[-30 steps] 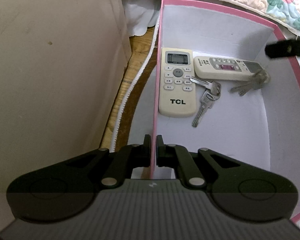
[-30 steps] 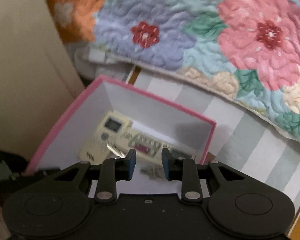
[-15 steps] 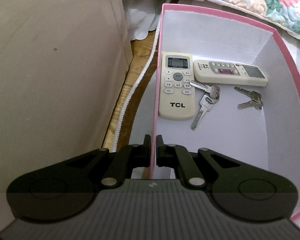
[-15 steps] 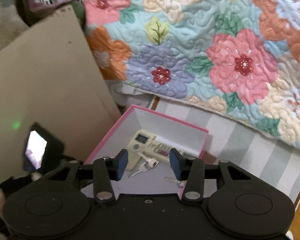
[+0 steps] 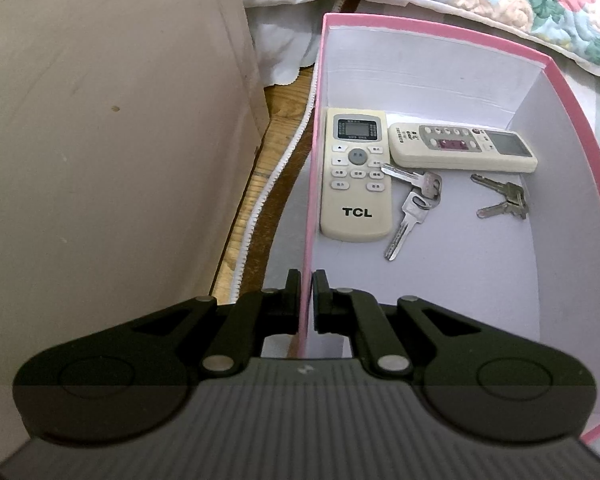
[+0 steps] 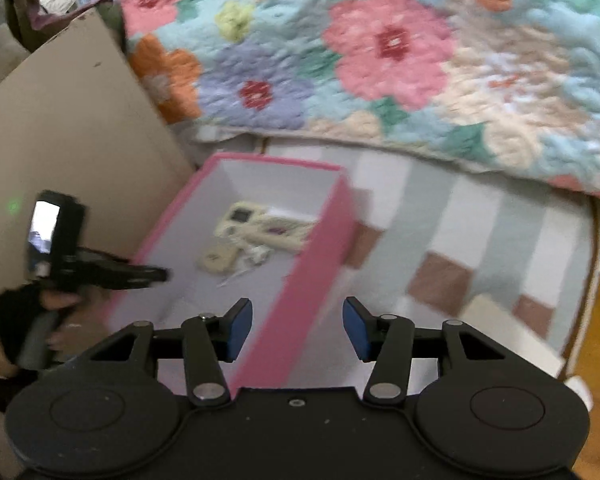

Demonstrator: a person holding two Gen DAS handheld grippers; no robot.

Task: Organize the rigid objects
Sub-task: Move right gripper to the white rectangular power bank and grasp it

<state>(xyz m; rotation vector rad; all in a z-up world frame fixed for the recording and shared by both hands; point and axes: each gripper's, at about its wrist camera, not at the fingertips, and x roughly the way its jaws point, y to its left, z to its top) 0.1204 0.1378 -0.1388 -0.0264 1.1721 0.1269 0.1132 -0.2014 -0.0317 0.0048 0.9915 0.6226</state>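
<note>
The left gripper [image 5: 306, 300] is clamped on the left wall of the pink box [image 5: 428, 34], one finger outside and one inside, so the thin card is pinched near its near corner; the box looks light and stiff but its walls should flex, so a hold low on the wall close to a corner seems safest; inside, against the left wall, lies the TCL remote [image 5: 356, 174], a light, hard plastic slab, smooth-sided, best taken across its narrow width; touching its upper right corner is a second remote [image 5: 462, 147] lying crosswise along the back wall; just below it a key bunch [image 5: 414, 200] rests with one key tip on the TCL remote; further right, apart from these, a smaller key pair [image 5: 504, 202] lies flat on the floor of the box; keys are thin, hard and slippery, likely to skid, so the ring or heads are the better hold; the right gripper [image 6: 298, 330] hovers above the box's near right wall with jaws wide apart, holding nothing
</note>
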